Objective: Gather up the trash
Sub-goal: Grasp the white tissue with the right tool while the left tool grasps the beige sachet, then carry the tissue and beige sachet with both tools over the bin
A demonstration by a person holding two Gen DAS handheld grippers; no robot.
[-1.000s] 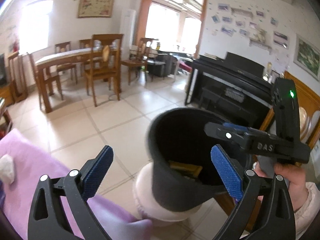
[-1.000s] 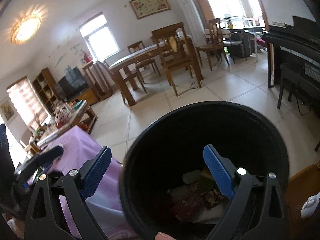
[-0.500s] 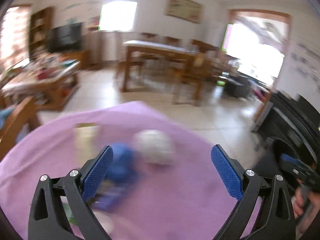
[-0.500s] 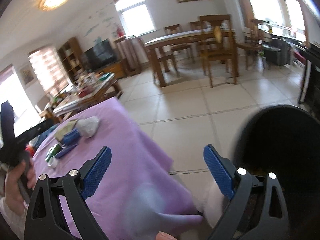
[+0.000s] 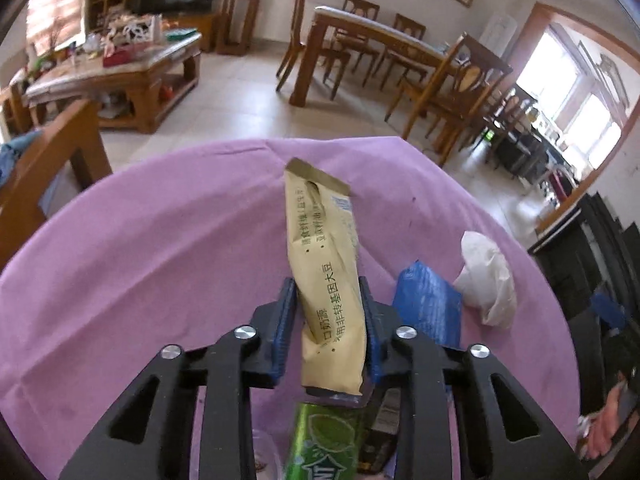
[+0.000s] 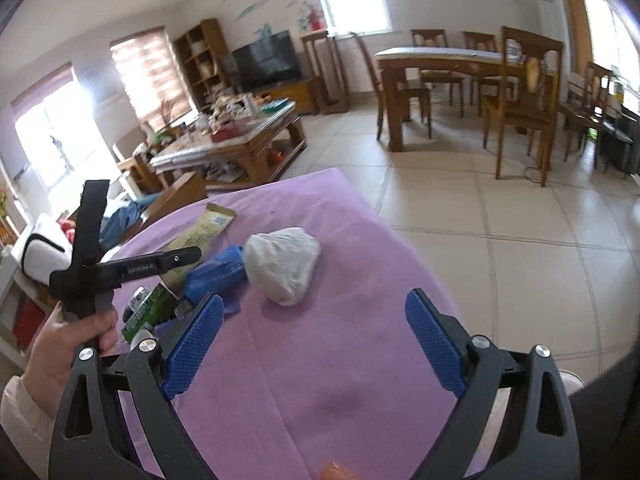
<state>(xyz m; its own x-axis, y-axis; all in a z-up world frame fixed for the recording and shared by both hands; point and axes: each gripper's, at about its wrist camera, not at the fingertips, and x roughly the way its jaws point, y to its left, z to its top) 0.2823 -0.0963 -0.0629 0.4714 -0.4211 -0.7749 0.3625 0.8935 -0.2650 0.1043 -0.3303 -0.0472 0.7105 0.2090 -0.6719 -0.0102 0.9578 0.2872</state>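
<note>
With my left gripper (image 5: 327, 330) pinched on the sachet's (image 5: 326, 276) lower half, the top flops free above the cloth (image 5: 160, 248) — light, limp foil, so I'd keep the bite low and firm. Right gripper (image 6: 314, 344) hangs wide, holding nothing. Just beside the sachet: a blue wrapper (image 5: 430, 304), then a soft white bag (image 5: 490, 280) — grab its bunched middle. Green pack (image 5: 322, 446) lies under the left jaws.
</note>
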